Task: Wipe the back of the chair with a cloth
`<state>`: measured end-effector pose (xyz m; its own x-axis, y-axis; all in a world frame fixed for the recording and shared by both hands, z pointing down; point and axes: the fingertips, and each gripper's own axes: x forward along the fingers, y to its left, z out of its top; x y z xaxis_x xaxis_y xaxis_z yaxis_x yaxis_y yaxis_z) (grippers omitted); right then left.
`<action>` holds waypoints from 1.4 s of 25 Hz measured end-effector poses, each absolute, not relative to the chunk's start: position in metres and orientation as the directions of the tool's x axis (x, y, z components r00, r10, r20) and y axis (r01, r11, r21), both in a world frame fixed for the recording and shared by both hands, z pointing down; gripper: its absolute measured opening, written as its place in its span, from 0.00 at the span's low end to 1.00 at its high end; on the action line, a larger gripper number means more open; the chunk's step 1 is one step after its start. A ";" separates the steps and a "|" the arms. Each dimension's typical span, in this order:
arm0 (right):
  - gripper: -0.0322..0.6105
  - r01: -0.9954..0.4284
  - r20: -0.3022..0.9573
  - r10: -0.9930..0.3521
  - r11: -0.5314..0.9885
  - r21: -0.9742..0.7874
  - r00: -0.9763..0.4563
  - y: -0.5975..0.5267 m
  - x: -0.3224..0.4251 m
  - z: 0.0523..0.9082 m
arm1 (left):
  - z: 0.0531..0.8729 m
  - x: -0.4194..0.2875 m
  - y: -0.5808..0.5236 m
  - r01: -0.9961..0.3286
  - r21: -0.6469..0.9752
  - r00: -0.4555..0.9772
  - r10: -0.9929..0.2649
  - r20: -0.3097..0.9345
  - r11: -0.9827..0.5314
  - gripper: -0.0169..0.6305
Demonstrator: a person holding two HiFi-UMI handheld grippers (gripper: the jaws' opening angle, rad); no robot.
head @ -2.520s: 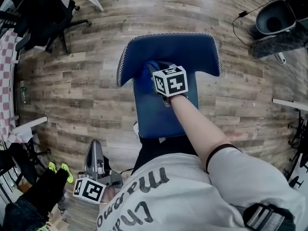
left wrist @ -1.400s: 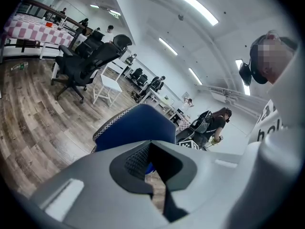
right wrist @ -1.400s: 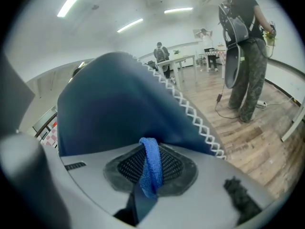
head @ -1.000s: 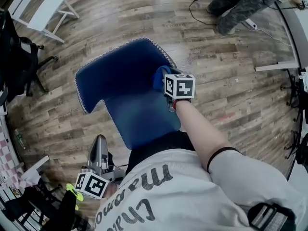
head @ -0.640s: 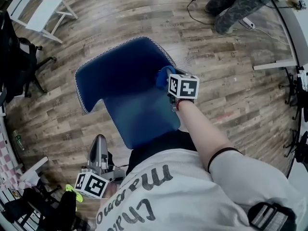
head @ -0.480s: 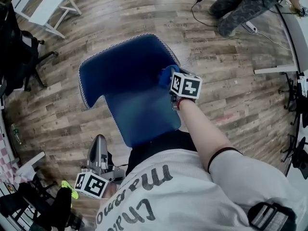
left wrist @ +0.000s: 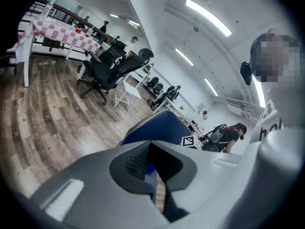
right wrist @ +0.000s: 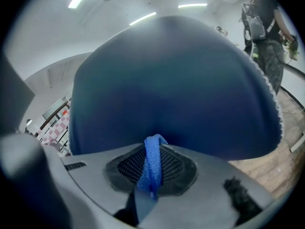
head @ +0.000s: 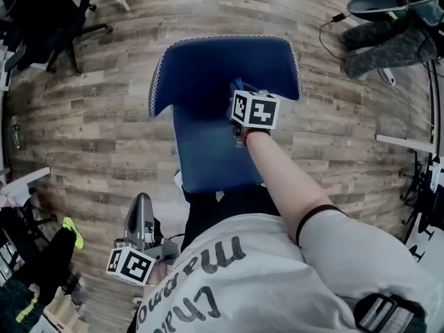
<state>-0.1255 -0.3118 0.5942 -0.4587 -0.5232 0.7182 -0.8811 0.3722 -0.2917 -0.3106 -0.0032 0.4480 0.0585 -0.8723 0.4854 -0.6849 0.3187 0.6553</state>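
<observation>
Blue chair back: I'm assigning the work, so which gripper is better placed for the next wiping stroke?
Right. The right gripper, tongs shut on the blue cloth, is right at the blue padded chair back. The left gripper hangs low beside the person's body, tongs shut and empty, off the chair.

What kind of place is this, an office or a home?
Probably an open office or lab: black swivel chairs, long ceiling strip lights and a table with a checked cloth along the wall.

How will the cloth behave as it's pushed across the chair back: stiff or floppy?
Probably floppy: the cloth folds into a thin loop where the jaws pinch it. Its nubby weave likely grips the chair back rather than sliding freely.
</observation>
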 end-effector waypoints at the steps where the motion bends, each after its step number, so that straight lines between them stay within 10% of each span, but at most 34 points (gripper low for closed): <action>1: 0.15 -0.864 0.717 -0.502 0.406 -0.299 -0.484 -0.307 -0.145 0.595 | 0.449 -0.317 0.007 -0.675 0.653 0.034 -0.870 0.492 0.343 0.03; 14: 0.15 -0.546 0.668 -0.201 0.757 -0.359 -0.716 -0.210 -0.325 0.583 | 0.456 -0.374 0.070 -0.604 0.650 -0.107 -0.855 0.508 0.462 0.03; 35: 0.15 -0.784 0.728 -0.369 0.497 -0.371 -0.578 -0.287 -0.227 0.623 | 0.468 -0.378 0.032 -0.649 0.651 0.016 -0.848 0.530 0.394 0.03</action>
